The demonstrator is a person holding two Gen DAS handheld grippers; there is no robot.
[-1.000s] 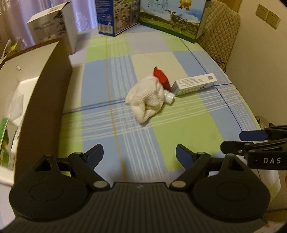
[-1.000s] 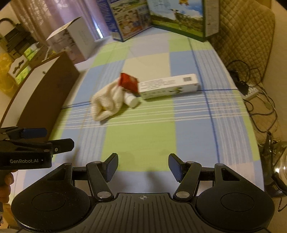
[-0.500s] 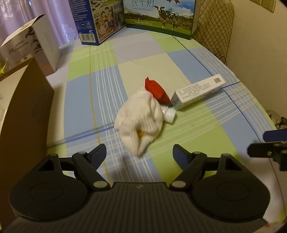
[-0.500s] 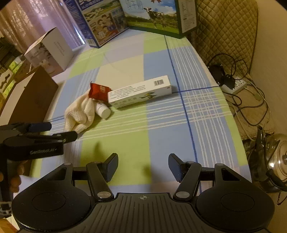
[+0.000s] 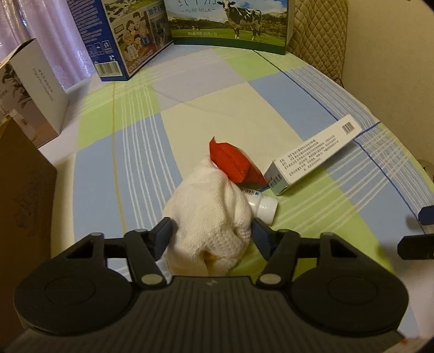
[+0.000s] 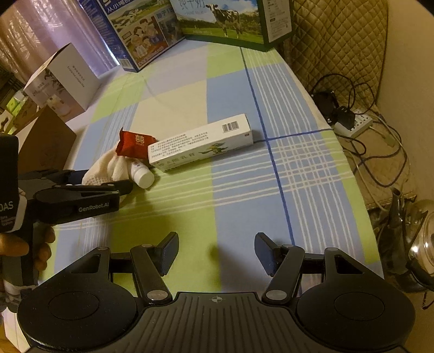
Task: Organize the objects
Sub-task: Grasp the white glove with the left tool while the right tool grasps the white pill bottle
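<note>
On the table [image 6: 238,206], covered by a checked cloth, the loose things near its middle number four: one white knitted cloth [image 5: 214,214], one red snack packet [image 6: 134,144], one small white bottle [image 6: 142,175] and one long white carton [image 6: 203,144].

Along the far edge stand two large printed cartons, one blue [image 6: 135,32] and one green with a cow [image 6: 230,19]. At the left edge stand one white box [image 6: 62,81] and one brown cardboard box [image 5: 24,190].

Two hand-held grippers are in view: one left [image 5: 211,239], one right [image 6: 217,252].
</note>
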